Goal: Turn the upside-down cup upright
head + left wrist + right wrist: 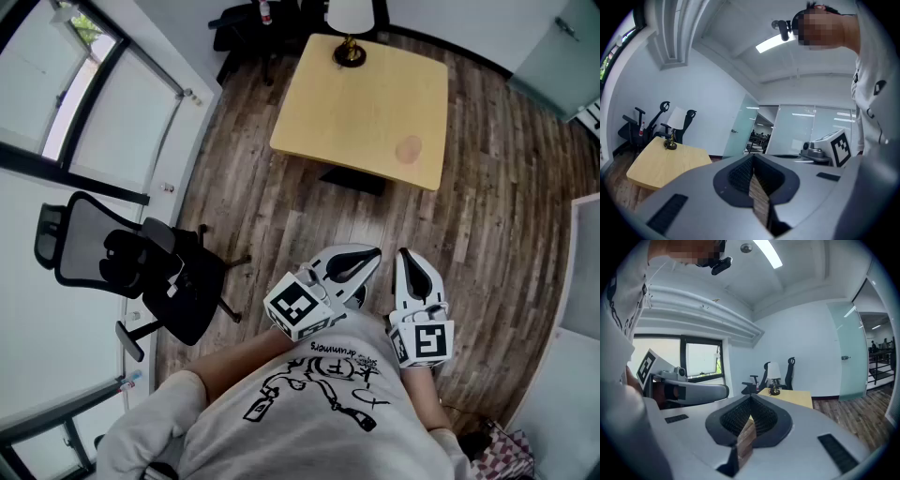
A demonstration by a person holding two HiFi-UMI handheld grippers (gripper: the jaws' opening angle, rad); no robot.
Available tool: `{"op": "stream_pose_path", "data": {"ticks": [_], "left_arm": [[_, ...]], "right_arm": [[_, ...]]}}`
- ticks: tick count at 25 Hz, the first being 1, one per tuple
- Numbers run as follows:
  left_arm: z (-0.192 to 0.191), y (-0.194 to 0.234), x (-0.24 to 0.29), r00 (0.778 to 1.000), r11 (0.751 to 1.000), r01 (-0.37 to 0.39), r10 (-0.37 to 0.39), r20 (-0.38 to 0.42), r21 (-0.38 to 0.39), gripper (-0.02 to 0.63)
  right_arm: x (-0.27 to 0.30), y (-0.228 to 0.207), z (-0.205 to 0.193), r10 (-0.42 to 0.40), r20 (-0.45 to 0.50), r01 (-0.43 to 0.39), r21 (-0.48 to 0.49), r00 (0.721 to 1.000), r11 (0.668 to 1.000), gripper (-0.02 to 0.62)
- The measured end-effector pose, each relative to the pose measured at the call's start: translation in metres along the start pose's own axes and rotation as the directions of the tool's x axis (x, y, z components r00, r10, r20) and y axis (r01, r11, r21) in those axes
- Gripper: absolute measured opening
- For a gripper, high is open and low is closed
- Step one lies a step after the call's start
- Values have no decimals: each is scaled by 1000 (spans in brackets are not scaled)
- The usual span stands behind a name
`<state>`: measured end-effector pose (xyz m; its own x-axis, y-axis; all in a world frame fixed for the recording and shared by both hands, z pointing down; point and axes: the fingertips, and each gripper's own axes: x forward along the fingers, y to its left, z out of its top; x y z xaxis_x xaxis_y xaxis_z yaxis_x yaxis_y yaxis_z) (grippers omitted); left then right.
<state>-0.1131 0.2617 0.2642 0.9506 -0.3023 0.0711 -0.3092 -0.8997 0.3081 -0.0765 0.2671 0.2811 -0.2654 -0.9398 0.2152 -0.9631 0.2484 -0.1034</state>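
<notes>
A pale pink cup [410,148] stands on the light wooden table [356,103], near the table's front right corner; from above I cannot tell which way up it is. Both grippers are held close to the person's chest, well short of the table. In the head view my left gripper [374,252] and right gripper [405,253] are side by side, pointing toward the table. Their jaws are shut with nothing between them, as the left gripper [752,161] and right gripper [750,404] show in their own views. The cup does not show in either gripper view.
A table lamp [349,28] stands at the table's far edge. A black office chair [141,272] is on the wooden floor to the left, beside large windows [84,103]. More black chairs [244,23] stand behind the table. A glass partition [740,126] lies to the right.
</notes>
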Motion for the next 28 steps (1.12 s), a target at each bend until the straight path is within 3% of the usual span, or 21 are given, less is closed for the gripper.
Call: {"op": "stream_pose_path", "data": {"ticks": [7,12,28], "left_arm": [[-1,-10,21,1000,1000,-7,7,-6,13,9],[-7,-16,36,1000,1000,-24,24,-11,17,9],[-8,-15,72,997,997,-76,76,11,9,9]], "right_arm": [[-7,-17,3,12,11,-12,6,1000,1000,23],[-16,-36,0,13,27,-15,70,1000,997,23],[-20,-68,0,63,11,-63,66,998,996,25]]}}
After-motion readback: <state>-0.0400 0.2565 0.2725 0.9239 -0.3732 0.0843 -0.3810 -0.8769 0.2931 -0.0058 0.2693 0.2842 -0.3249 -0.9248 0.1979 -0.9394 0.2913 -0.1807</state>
